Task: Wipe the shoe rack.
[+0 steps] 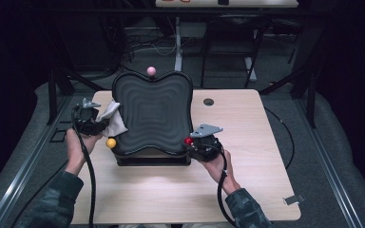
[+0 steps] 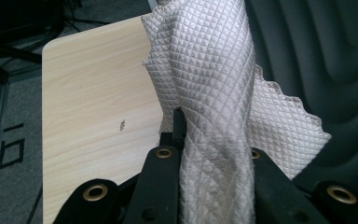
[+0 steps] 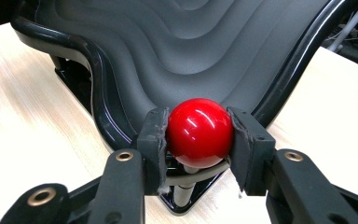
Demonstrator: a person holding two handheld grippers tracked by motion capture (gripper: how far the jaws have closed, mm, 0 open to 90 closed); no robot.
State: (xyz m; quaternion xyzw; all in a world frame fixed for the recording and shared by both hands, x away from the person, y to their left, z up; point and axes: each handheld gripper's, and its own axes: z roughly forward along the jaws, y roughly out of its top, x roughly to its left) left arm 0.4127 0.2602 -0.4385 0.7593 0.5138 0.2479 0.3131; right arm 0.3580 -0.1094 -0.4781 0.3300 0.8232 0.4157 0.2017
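A black ridged tray [image 1: 154,114] stands on a dark base in the middle of the table, with a ball knob at its corners. My right gripper [image 1: 195,142] is shut on the red knob [image 1: 188,140] at the tray's near right corner; in the right gripper view both pads press the red ball [image 3: 199,131] from either side. My left gripper [image 1: 95,124] sits at the tray's left edge, shut on a white quilted cloth [image 1: 114,118]. In the left gripper view the cloth [image 2: 214,84] rises bunched from between the jaws and lies against the tray's left side [image 2: 326,56].
A yellow knob [image 1: 110,142] sits at the tray's near left corner and a pink one [image 1: 151,71] at its far edge. The light wood table [image 1: 171,190] has a cable hole [image 1: 208,101] at the back right. A small metal clip [image 1: 292,200] lies near the front right corner.
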